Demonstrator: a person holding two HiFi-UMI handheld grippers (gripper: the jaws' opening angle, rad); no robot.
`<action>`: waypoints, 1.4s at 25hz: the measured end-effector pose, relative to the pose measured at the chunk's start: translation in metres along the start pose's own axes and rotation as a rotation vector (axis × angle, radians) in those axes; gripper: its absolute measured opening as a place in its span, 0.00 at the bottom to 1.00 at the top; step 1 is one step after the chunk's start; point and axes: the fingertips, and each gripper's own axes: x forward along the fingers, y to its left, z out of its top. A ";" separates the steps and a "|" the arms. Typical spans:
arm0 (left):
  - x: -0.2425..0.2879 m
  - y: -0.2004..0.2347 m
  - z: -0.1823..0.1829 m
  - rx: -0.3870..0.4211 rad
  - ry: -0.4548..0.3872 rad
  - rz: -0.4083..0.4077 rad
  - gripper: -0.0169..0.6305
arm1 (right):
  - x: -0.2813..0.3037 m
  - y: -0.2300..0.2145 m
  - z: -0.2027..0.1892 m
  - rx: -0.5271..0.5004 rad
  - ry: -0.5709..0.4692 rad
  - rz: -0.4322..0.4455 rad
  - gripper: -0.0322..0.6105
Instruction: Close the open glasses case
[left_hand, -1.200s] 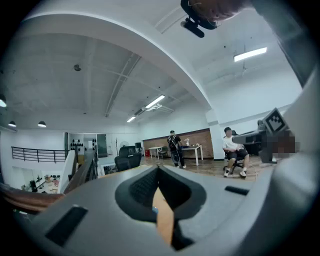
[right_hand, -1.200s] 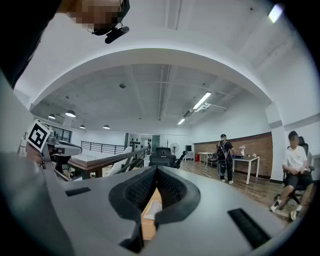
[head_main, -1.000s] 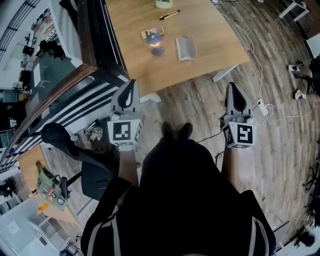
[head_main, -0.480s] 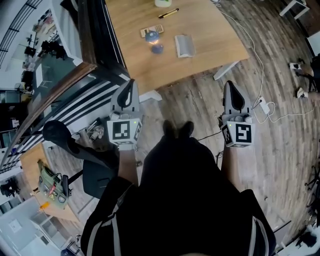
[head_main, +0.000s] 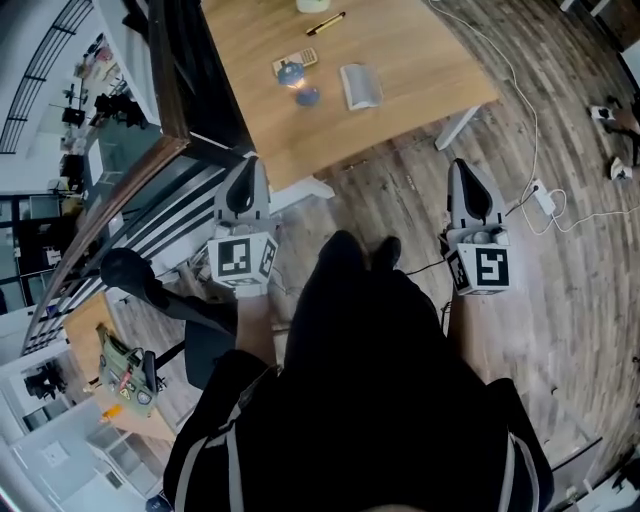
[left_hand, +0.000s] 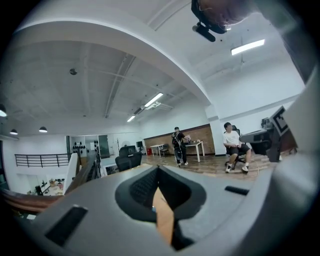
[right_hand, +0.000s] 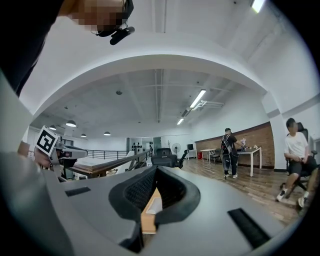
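The open glasses case (head_main: 359, 85), grey and lying flat, rests on the wooden table (head_main: 400, 50) at the top of the head view. Both grippers hang over the wood floor, well short of the table's near edge. My left gripper (head_main: 248, 172) is shut and empty, and points toward the table's left corner. My right gripper (head_main: 463, 172) is also shut and holds nothing, and is off the table's right corner. In the left gripper view the left gripper (left_hand: 159, 172) has its jaws together. In the right gripper view the right gripper (right_hand: 156, 172) shows the same, with a thin strip of tabletop past its jaws.
Left of the case lie a calculator (head_main: 302, 60), two small blue objects (head_main: 290, 72), a pen (head_main: 326, 23) and a roll (head_main: 312, 5). A dark railing (head_main: 160, 90) borders the table's left side. Cables and a power strip (head_main: 545, 200) lie on the floor. A seated person (left_hand: 234, 150) is far off.
The table and case have slid up and left in the head view, and my legs have stepped forward. Both grippers stay shut, roughly where they were.
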 end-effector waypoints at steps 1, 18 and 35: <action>-0.001 -0.002 -0.001 0.002 0.005 0.004 0.02 | -0.002 -0.005 -0.001 -0.002 0.000 -0.002 0.07; 0.126 0.042 -0.021 -0.084 -0.022 -0.014 0.02 | 0.104 -0.032 -0.005 -0.069 0.047 -0.021 0.07; 0.245 0.120 -0.052 -0.161 0.030 0.000 0.02 | 0.299 -0.022 -0.030 -0.111 0.137 0.068 0.07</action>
